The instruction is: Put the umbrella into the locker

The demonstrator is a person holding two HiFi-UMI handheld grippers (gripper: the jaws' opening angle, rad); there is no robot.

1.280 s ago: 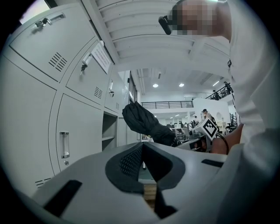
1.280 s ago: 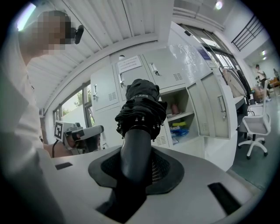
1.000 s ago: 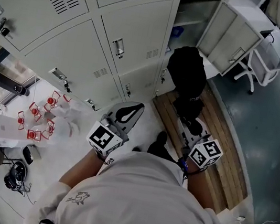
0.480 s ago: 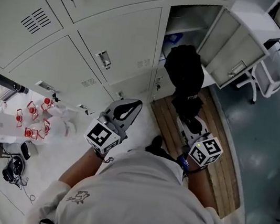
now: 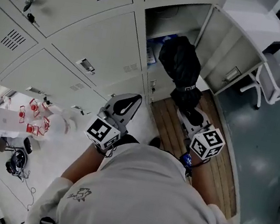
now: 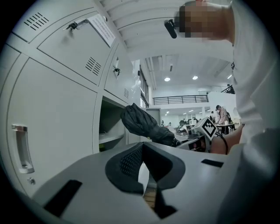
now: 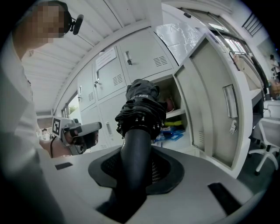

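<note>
The right tongs (image 5: pixel 188 113) are clamping the handle of the folded black umbrella (image 5: pixel 179 62). The umbrella is pointing toward the open locker (image 5: pixel 171 17) compartment at upper centre of the head view, with its top at the opening. The left tongs (image 5: pixel 132 101), left of centre, are resting together and holding nothing.

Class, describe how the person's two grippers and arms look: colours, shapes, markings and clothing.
The left gripper and right gripper are light grey wedges with black ribbed pads. Each carries a white cube printed with black square markers. The person wears a white short-sleeved shirt.
</note>
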